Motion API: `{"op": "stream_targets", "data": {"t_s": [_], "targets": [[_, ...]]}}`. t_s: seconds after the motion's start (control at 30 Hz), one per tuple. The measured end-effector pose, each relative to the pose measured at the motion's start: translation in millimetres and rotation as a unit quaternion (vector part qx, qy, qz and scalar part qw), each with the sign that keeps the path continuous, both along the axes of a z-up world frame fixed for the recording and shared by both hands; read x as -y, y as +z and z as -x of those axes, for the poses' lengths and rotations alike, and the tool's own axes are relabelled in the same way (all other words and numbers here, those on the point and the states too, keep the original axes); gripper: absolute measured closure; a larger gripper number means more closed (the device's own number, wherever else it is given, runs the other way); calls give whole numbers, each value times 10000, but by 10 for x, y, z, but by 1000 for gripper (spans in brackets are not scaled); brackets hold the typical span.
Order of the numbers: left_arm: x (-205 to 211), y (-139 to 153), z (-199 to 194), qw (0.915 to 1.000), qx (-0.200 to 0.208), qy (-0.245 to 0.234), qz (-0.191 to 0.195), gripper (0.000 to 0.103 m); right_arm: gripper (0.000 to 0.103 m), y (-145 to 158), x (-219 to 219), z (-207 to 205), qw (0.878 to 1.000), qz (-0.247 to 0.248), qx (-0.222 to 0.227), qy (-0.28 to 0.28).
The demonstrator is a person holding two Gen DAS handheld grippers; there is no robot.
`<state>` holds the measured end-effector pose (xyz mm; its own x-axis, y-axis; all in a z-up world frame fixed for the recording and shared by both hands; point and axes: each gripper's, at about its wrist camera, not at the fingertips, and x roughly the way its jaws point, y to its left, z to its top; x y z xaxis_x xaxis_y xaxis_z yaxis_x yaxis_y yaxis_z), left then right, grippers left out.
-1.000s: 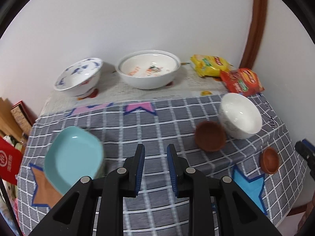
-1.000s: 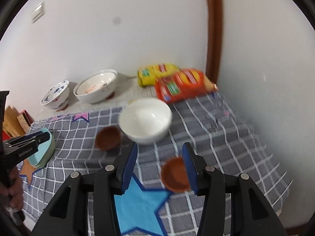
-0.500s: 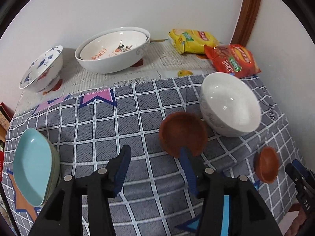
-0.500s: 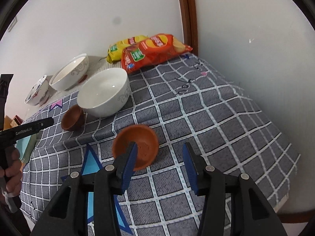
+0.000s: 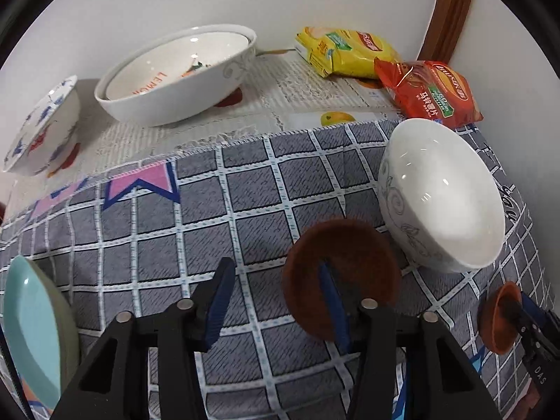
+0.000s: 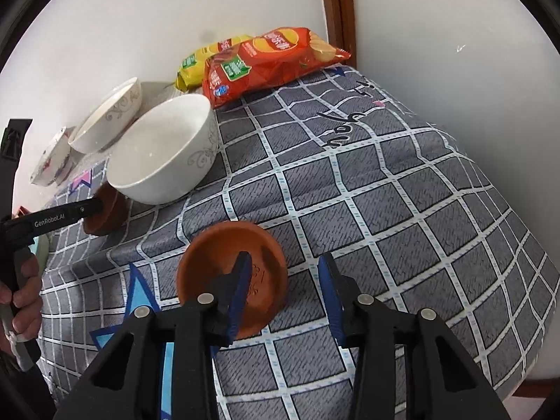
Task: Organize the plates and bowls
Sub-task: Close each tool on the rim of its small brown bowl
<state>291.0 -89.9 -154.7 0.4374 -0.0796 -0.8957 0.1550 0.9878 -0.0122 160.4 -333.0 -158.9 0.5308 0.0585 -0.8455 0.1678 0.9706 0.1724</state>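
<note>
A dark brown small bowl (image 5: 336, 245) sits on the checked cloth beside a white bowl (image 5: 441, 192). My left gripper (image 5: 276, 301) straddles its near-left rim, right finger inside, jaws closing with the pads still apart from the rim. A second, terracotta small bowl (image 6: 224, 255) lies nearer the table's corner. My right gripper (image 6: 285, 290) straddles its right rim, left finger inside, jaws closing, with a gap left at the outer pad. The right wrist view also shows the left gripper's finger (image 6: 91, 208) over the dark bowl (image 6: 112, 213).
At the back stand a large white bowl (image 5: 175, 77) and a blue-patterned bowl (image 5: 42, 126). Stacked teal plates (image 5: 31, 332) sit front left. Yellow (image 5: 343, 52) and red (image 5: 430, 91) snack bags lie by the wall corner. The cloth (image 6: 455, 227) drops off the table's right edge.
Both grippers came down onto the small brown bowls. The left one moved right and opened from nearly shut; each now has one finger inside its bowl.
</note>
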Motion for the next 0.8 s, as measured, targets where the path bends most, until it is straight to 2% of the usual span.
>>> {"op": "stream_targets", "data": {"t_s": [0.13, 0.27, 0.33, 0.6, 0.8], "targets": [[-28, -80, -46, 9998, -93, -43, 167, 72, 77, -83, -17, -55, 9999, 8, -118, -14], [-15, -102, -54, 9993, -107, -130, 336, 79, 83, -101, -35, -68, 10000, -12, -87, -5], [-4, -107, -49, 9990, -105, -196, 400, 87, 89, -99, -44, -70, 9999, -78, -70, 22], [-27, -28, 9, 9981, -66, -283, 551, 95, 94, 16, -132, -57, 9999, -14, 109, 9], [-113, 153, 114, 9984, 186, -272, 461, 95, 94, 169, -256, -43, 9996, -35, 245, 112]]}}
